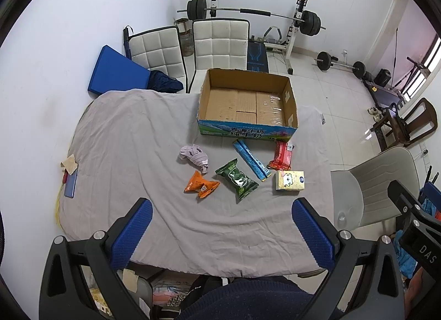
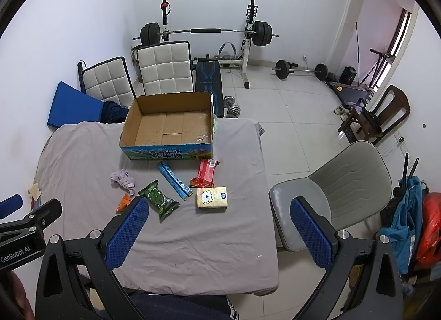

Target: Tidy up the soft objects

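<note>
An open, empty cardboard box (image 1: 248, 104) (image 2: 168, 127) stands at the far side of the grey-covered table (image 1: 132, 132) (image 2: 209, 237). In front of it lie a lilac cloth (image 1: 194, 156) (image 2: 124, 179), an orange packet (image 1: 200, 185) (image 2: 123, 202), a green packet (image 1: 237, 179) (image 2: 159, 200), a blue tube pack (image 1: 250, 159) (image 2: 174, 180), a red packet (image 1: 281, 156) (image 2: 206, 173) and a yellow tissue pack (image 1: 290, 180) (image 2: 212, 196). My left gripper (image 1: 220, 233) and right gripper (image 2: 219, 233) are open and empty, held above the table's near part.
A grey office chair (image 2: 339, 187) (image 1: 380, 182) stands right of the table. Two white padded chairs (image 1: 190, 47) and a blue cushion (image 1: 117, 71) are behind it. A phone (image 1: 71, 182) lies at the table's left edge. Weight bench and barbells stand at the back.
</note>
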The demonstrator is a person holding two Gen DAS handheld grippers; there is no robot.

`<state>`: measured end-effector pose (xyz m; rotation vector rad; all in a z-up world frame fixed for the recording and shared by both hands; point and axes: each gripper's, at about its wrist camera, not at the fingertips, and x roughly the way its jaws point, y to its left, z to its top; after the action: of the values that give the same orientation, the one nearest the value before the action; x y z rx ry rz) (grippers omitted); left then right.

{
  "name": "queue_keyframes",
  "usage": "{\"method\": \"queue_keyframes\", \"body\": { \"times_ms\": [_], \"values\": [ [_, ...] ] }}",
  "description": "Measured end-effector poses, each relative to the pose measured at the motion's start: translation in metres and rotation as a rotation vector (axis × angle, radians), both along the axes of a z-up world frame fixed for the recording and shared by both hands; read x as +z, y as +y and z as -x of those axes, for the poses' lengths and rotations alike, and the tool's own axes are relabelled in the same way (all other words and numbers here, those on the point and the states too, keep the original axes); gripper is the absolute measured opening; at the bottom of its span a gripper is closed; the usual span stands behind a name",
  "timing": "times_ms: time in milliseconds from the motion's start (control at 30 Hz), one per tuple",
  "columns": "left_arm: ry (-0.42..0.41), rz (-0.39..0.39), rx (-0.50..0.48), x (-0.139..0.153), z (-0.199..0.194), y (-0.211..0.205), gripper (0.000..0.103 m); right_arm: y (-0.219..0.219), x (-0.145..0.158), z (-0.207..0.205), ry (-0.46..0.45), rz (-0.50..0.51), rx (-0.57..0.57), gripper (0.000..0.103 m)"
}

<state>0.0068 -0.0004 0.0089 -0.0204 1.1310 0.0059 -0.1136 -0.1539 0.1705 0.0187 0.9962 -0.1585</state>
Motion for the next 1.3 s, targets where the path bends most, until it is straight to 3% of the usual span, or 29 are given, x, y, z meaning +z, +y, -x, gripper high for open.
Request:
{"method": "queue_keyframes", "body": {
  "times_ms": [1033, 1300],
  "values": [
    [0.001, 0.000, 0.010, -0.002, -0.018, -0.007, 0.103, -0.007, 0.003, -0.011, -0.005, -0.014, 0.009, 0.103],
    [0.057, 0.023, 0.071, -0.038, -0.034, 0.007, 0.103, -0.010, -0.033, -0.034, 0.057, -0.014, 0.049, 0.103]
  ]
}}
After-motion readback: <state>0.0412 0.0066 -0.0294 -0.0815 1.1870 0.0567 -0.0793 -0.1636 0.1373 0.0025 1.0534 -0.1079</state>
